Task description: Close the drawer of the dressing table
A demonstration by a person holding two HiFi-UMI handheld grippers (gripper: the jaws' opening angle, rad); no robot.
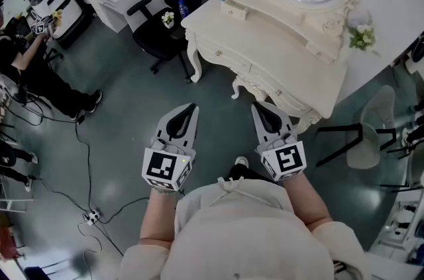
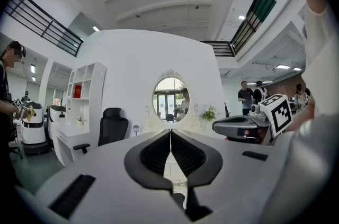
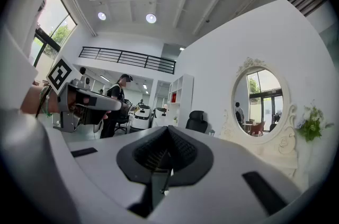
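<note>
Evidently approaching, the left gripper (image 1: pixel 191 107) and right gripper (image 1: pixel 254 106) hover with jaws together, empty, well short of the far desk (image 1: pixel 268 28); closing in comes next.

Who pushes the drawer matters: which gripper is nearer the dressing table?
Right. The right gripper points at the front of the dressing table, just short of it; the left gripper is farther off, over floor to its left.
</note>
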